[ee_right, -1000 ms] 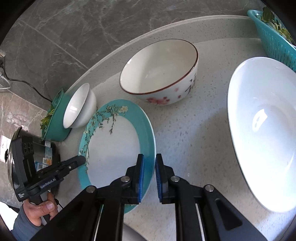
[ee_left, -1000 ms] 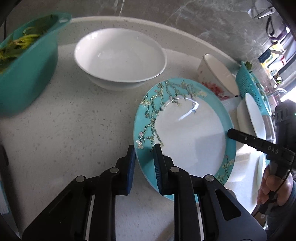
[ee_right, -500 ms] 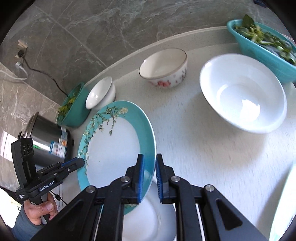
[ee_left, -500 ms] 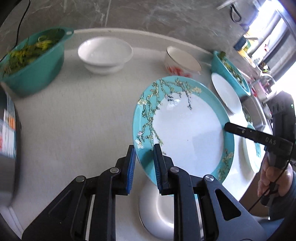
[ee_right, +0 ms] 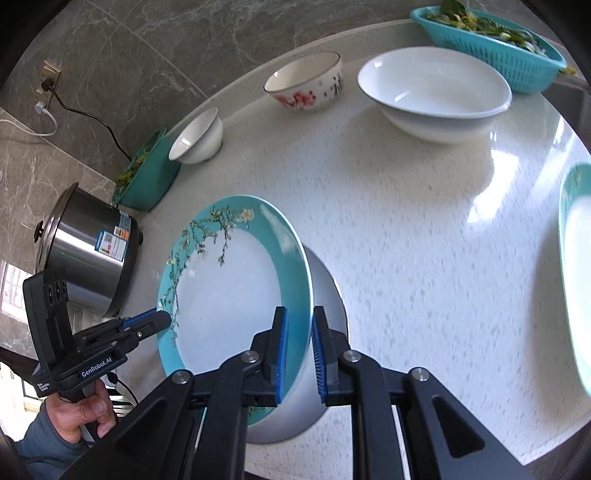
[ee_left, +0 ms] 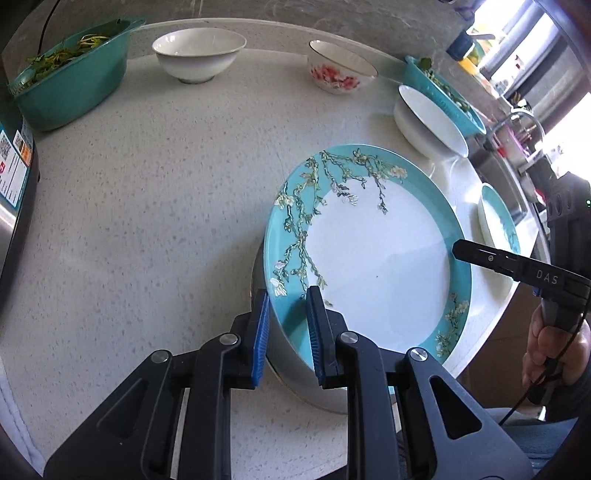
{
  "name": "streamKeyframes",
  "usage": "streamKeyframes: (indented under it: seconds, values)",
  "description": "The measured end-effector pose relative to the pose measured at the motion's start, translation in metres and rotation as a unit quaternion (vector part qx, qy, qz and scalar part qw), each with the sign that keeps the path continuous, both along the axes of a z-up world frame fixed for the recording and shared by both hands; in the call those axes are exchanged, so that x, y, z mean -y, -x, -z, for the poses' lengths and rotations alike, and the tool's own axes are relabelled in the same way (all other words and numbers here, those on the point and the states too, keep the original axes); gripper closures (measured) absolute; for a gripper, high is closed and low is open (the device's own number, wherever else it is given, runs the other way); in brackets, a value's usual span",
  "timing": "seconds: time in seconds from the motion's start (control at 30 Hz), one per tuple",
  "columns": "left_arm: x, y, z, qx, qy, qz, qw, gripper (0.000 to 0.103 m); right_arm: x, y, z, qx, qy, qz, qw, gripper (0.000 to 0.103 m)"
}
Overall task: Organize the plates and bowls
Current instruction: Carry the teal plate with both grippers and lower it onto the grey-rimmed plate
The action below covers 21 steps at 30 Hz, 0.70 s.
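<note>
A teal-rimmed blossom plate [ee_left: 376, 258] [ee_right: 236, 295] is held by both grippers at opposite rims. It hovers just above a white plate [ee_left: 295, 376] [ee_right: 317, 369] on the counter's near edge. My left gripper [ee_left: 288, 325] is shut on the plate's left rim. My right gripper [ee_right: 297, 354] is shut on its right rim. A second teal-rimmed plate [ee_left: 498, 221] [ee_right: 576, 288] lies to the right.
On the white counter stand a small white bowl [ee_left: 199, 55], a flowered bowl [ee_left: 340, 70], a wide white bowl [ee_right: 436, 92], a teal bowl of greens [ee_left: 70, 77] and a teal basket of greens [ee_right: 491, 29]. A steel cooker [ee_right: 88, 254] stands at the left.
Both grippers have carried the blossom plate back toward the counter's near edge and lower. The white plate beneath it now shows more fully.
</note>
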<state>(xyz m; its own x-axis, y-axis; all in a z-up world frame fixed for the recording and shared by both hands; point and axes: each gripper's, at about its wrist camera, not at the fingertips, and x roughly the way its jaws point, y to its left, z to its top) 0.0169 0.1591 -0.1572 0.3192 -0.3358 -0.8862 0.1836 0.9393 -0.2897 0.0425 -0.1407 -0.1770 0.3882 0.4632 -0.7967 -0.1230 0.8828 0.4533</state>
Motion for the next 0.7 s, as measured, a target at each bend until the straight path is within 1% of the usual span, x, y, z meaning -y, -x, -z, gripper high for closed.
streamKeyframes:
  seconds: [0.17,0.33,0.47,0.6,0.7]
  values:
    - [0.004,0.010,0.005,-0.001,-0.011,0.012,0.9999,0.085,-0.001,0.011,0.011,-0.007,0.009,0.005,1.000,0.086]
    - [0.006,0.011,0.013,-0.002,-0.022,0.021,0.9995,0.085,-0.005,0.015,0.014,0.000,0.025,0.008,1.000,0.086]
    - [0.014,0.009,0.015,0.008,-0.041,0.035,0.9985,0.085,-0.007,0.016,0.018,0.005,0.042,0.009,0.999,0.085]
    - [0.027,0.011,0.015,0.023,-0.081,0.056,0.9949,0.085,-0.010,0.018,0.021,0.006,0.059,0.007,0.998,0.083]
    - [0.030,0.011,0.016,0.031,-0.095,0.063,0.9930,0.082,-0.013,0.019,0.020,0.011,0.073,0.003,0.997,0.082]
